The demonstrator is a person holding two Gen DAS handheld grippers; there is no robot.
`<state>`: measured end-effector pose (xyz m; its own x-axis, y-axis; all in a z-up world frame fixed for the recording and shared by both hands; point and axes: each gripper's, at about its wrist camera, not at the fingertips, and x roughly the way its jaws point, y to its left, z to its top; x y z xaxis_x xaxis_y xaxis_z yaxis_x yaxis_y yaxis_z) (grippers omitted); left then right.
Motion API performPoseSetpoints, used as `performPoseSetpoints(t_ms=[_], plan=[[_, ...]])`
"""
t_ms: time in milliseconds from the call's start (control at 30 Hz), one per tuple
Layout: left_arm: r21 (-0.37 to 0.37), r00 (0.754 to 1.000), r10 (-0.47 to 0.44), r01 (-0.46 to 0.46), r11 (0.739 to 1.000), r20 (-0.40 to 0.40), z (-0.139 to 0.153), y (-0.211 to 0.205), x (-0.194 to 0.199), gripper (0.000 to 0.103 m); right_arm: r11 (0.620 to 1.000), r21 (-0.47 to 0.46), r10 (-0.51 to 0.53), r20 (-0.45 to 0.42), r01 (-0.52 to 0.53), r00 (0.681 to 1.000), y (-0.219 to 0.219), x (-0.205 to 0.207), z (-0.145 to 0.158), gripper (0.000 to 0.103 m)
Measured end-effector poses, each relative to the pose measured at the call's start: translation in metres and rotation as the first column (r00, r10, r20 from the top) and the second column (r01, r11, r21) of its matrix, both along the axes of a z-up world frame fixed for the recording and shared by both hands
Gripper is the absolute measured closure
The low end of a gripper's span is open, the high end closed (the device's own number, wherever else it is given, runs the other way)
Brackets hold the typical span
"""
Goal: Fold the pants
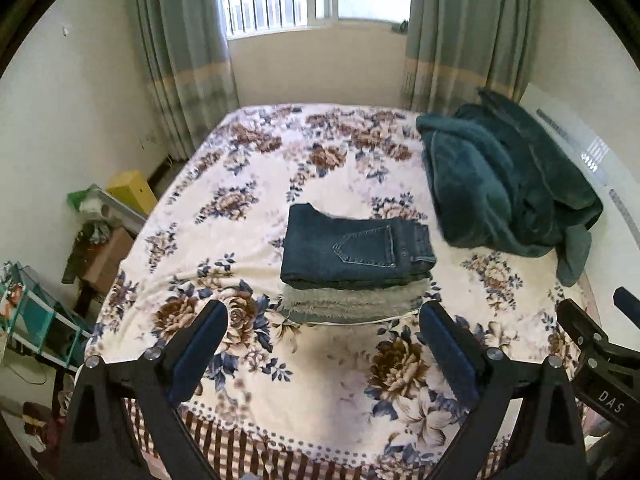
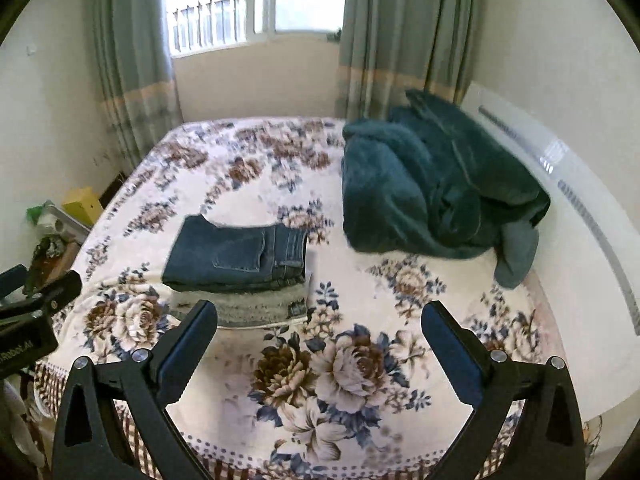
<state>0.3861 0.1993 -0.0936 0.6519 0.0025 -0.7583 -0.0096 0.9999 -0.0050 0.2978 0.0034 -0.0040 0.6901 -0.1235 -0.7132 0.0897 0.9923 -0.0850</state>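
Left tongs (image 1: 324,320) and right tongs (image 2: 320,320) spread wide, empty — folded jeans (image 1: 356,252) ahead, untouched

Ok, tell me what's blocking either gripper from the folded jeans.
Nothing visible. Only bare floral bedspread lies between the open left gripper, the open right gripper and the folded jeans. The teal blanket sits off to the right.

Right tongs (image 2: 320,320) spread wide, folded jeans (image 2: 236,256) (atop grey stack (image 2: 256,308)), teal blanket (image 2: 432,188) beside.
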Motion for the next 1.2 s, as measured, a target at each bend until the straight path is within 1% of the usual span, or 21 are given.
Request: performPoseSetpoints(t_ms=[200, 333, 500, 600, 833, 933, 1033, 1200], plan=[[-0.01, 0.996, 0.029, -0.029, 1.0, 0.084, 0.047, -0.004, -0.063, 0.005, 0.999, -0.01, 0.045, 0.074, -0.044, 0.996, 0.001, -0.072, 0.064, 0.0], [-0.031, 0.992, 0.044, -0.041, 0.999, 0.118, 0.072, -0.005, -0.099, 0.005, 0.998, -0.023, 0.059, 0.112, -0.057, 0.992, 0.002, -0.114, 0.095, 0.0], [-0.023, 0.989, 0.035, -0.032, 0.999, 0.141, 0.092, -0.003, -0.131, 0.005, 0.999, -0.006, 0.047, 0.146, -0.047, 0.988, 0.004, -0.16, 0.129, 0.0], [-0.023, 0.989, 0.027, -0.024, 0.999, 0.144, 0.099, -0.002, -0.145, 0.005, 0.999, 0.0, 0.049, 0.162, -0.05, 0.986, 0.008, -0.181, 0.145, 0.0], [-0.028, 0.986, 0.03, -0.026, 0.999, 0.165, 0.11, 0.012, -0.169, 0.005, 0.999, 0.004, 0.042, 0.183, -0.043, 0.982, 0.02, -0.213, 0.167, 0.0], [-0.03, 0.985, 0.039, -0.034, 0.999, 0.17, 0.112, 0.017, -0.172, 0.005, 0.999, 0.011, 0.037, 0.189, -0.04, 0.981, 0.023, -0.217, 0.172, 0.0], [-0.031, 0.983, 0.041, -0.036, 0.999, 0.178, 0.113, 0.021, -0.177, 0.0, 0.999, 0.01, 0.039, 0.193, -0.042, 0.98, 0.028, -0.217, 0.174, 0.0], [-0.031, 0.982, 0.046, -0.041, 0.999, 0.184, 0.112, 0.025, -0.179, 0.0, 0.999, 0.007, 0.043, 0.192, -0.046, 0.98, 0.035, -0.215, 0.175, 0.0]])
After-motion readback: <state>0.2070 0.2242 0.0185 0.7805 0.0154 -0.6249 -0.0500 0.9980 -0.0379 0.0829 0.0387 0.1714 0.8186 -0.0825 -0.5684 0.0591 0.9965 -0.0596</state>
